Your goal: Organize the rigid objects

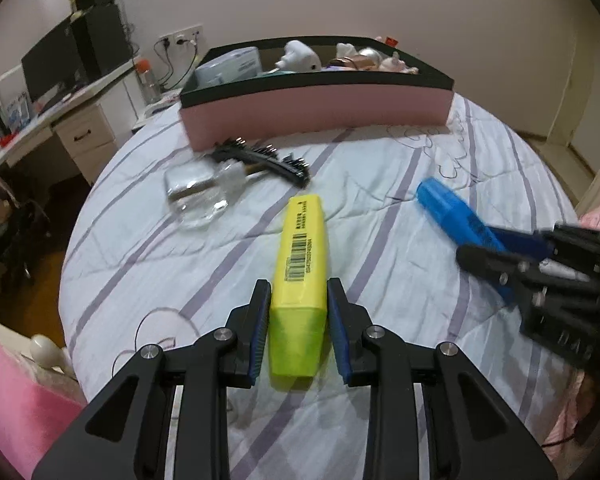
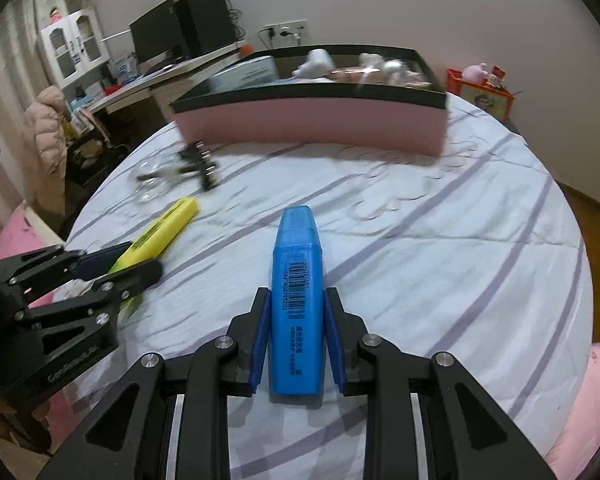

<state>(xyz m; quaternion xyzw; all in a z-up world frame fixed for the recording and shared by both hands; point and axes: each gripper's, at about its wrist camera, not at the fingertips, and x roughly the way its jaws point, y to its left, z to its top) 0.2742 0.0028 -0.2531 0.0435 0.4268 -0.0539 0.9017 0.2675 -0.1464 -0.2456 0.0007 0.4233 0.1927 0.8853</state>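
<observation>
My left gripper [image 1: 299, 292] is shut on a yellow highlighter [image 1: 302, 264], held above the striped bedspread; it also shows in the right wrist view [image 2: 156, 238]. My right gripper [image 2: 296, 300] is shut on a blue highlighter [image 2: 297, 300], which also shows at the right of the left wrist view [image 1: 456, 216]. A pink box with a black rim [image 1: 320, 108] stands at the far side of the bed, holding toys and a tissue pack. A black comb [image 1: 264, 160] and a clear glass bottle [image 1: 198, 196] lie in front of the box's left end.
The white bedspread with purple stripes [image 1: 380, 240] covers the bed. A desk with a monitor and speakers [image 1: 60, 68] stands to the far left. A red box with toys [image 2: 480, 88] sits beyond the bed at right. Pink bedding [image 1: 12, 400] lies at the near left.
</observation>
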